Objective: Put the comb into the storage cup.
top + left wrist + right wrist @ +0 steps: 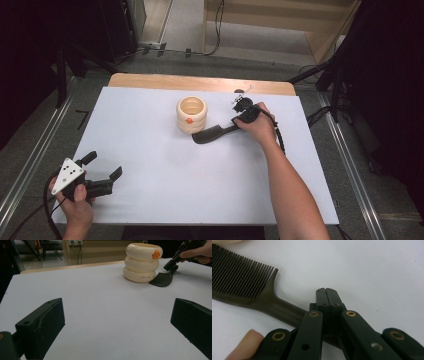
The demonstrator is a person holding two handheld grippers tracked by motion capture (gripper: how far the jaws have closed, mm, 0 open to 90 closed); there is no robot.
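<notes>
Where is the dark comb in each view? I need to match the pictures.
High view: the comb lies just right of centre, its toothed end beside the cream ringed cup, its handle in the right hand-held gripper.
Left gripper view: upper right, beside the cup.
Right gripper view: upper left, its handle running under the shut jaws.
Shared landmark: the white table top.

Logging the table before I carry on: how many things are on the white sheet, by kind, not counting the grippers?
Cream ringed cup with an orange spot: 1
Dark comb, its handle in the right gripper: 1
Total: 2
</notes>
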